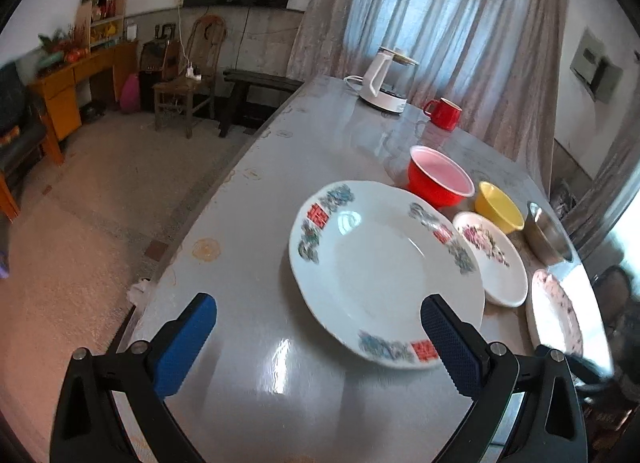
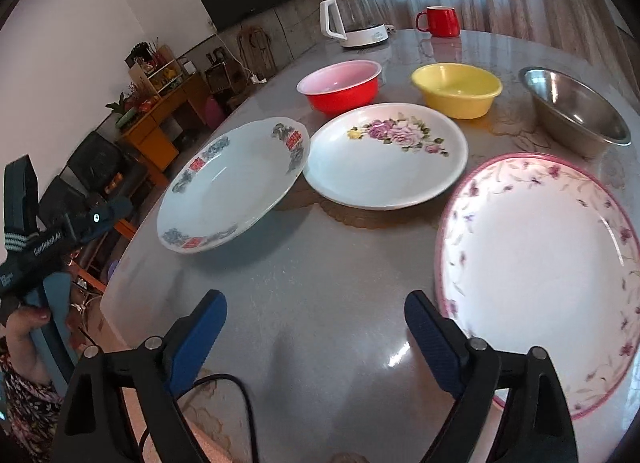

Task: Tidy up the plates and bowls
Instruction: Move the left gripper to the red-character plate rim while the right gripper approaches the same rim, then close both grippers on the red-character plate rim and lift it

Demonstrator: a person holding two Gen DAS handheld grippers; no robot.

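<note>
Six dishes sit loose on the bench, none stacked yet. Landmark: rose plate. Left of it, red-and-grey rimmed plate, touching. Behind it, red bowl, yellow bowl, steel bowl. Right-front, pink-rimmed plate. Left gripper and right gripper: fingers spread, empty, likely lining up first pick.

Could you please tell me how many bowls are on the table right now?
3, in a row beyond the plates: red bowl leftmost, yellow bowl in the middle, steel bowl rightmost. None looks hidden.
</note>
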